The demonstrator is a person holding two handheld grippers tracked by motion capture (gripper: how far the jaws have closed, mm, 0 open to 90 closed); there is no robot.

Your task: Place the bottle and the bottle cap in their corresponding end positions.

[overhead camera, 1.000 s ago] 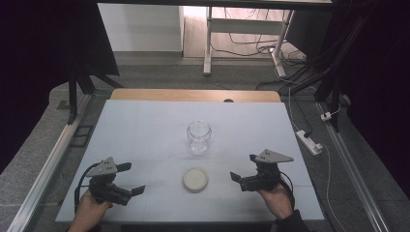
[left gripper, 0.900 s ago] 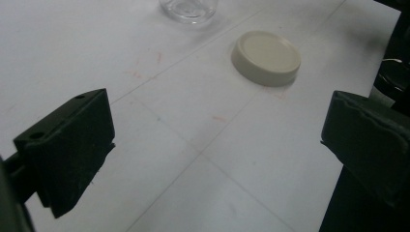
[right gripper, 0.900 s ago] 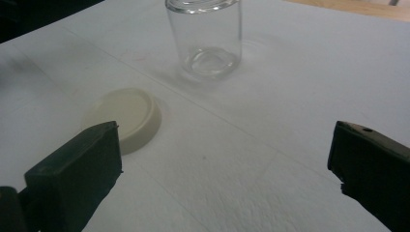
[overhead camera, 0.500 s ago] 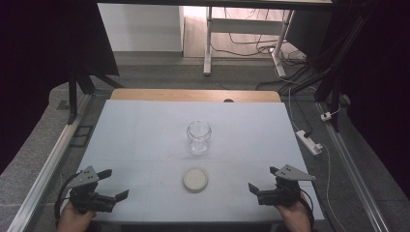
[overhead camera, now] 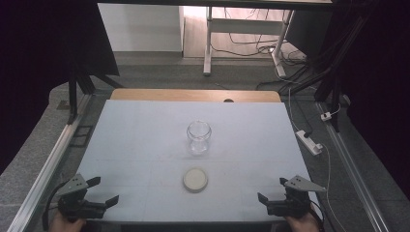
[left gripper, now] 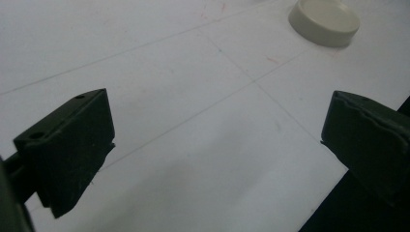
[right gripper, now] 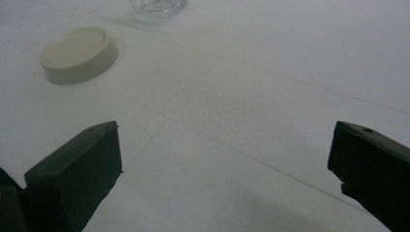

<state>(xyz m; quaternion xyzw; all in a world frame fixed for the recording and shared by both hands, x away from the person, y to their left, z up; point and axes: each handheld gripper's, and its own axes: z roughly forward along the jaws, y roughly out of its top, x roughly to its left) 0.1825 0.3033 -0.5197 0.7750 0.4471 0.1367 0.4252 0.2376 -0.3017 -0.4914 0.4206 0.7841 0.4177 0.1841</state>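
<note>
A clear glass jar [overhead camera: 198, 137] stands upright and lidless near the middle of the white table [overhead camera: 145, 135]. Its cream round lid [overhead camera: 195, 179] lies flat on the table a little nearer to me; the same lid [left gripper: 324, 21] lies at the top right of the left gripper view, and the lid [right gripper: 79, 53] at the upper left of the right gripper view, with the jar's base [right gripper: 157, 6] at that view's top edge. My left gripper [overhead camera: 103, 190] is open and empty at the near left corner. My right gripper [overhead camera: 272, 189] is open and empty at the near right corner.
A white power strip [overhead camera: 309, 141] with its cable lies on the floor right of the table. A wooden strip [overhead camera: 193, 95] runs along the table's far edge. A white desk frame [overhead camera: 251, 29] and cables stand beyond. The table's near edge [left gripper: 348, 193] is close under the left gripper.
Both grippers have drawn back toward me and outward, from beside the lid to the table's near corners. Jar and lid have not moved.
</note>
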